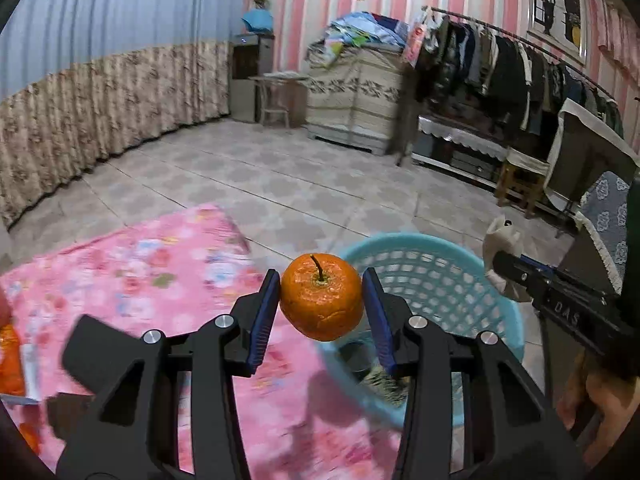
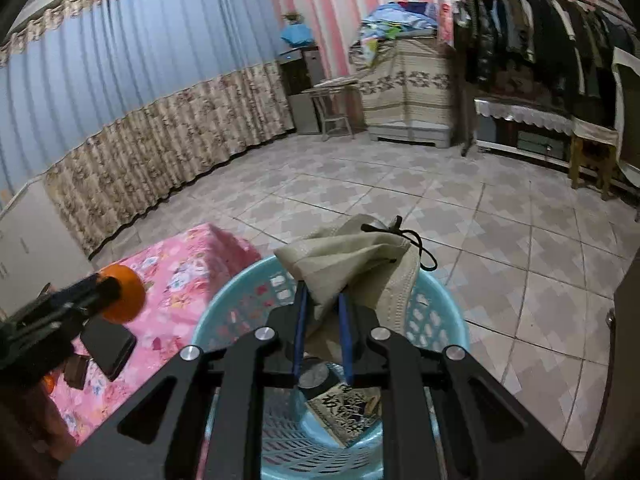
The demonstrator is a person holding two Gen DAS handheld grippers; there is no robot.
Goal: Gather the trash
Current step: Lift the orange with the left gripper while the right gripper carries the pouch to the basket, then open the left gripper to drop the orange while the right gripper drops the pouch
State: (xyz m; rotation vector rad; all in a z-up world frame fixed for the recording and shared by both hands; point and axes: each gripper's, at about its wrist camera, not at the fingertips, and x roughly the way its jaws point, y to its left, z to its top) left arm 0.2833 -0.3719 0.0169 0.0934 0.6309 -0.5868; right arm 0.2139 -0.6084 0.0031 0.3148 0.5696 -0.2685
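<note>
My left gripper (image 1: pixel 322 280) is shut on an orange tangerine (image 1: pixel 321 298) with a short stem, held above the edge of the pink floral table (image 1: pixel 160 272), beside the light blue plastic basket (image 1: pixel 440 276). My right gripper (image 2: pixel 323 300) is shut on a beige cloth drawstring pouch (image 2: pixel 352 264), held over the same basket (image 2: pixel 444 320). The basket holds a printed wrapper (image 2: pixel 348 412) and a round grey lid (image 2: pixel 314 376). The left gripper with the tangerine (image 2: pixel 126 298) shows at the left in the right wrist view.
On the pink table (image 2: pixel 192 264) lie a black phone (image 2: pixel 108 346) and a small brown item (image 2: pixel 76 372). An orange packet (image 1: pixel 10 360) lies at the table's left. The tiled floor (image 2: pixel 400 200) stretches ahead to curtains, a cabinet and a clothes rack (image 1: pixel 500 64).
</note>
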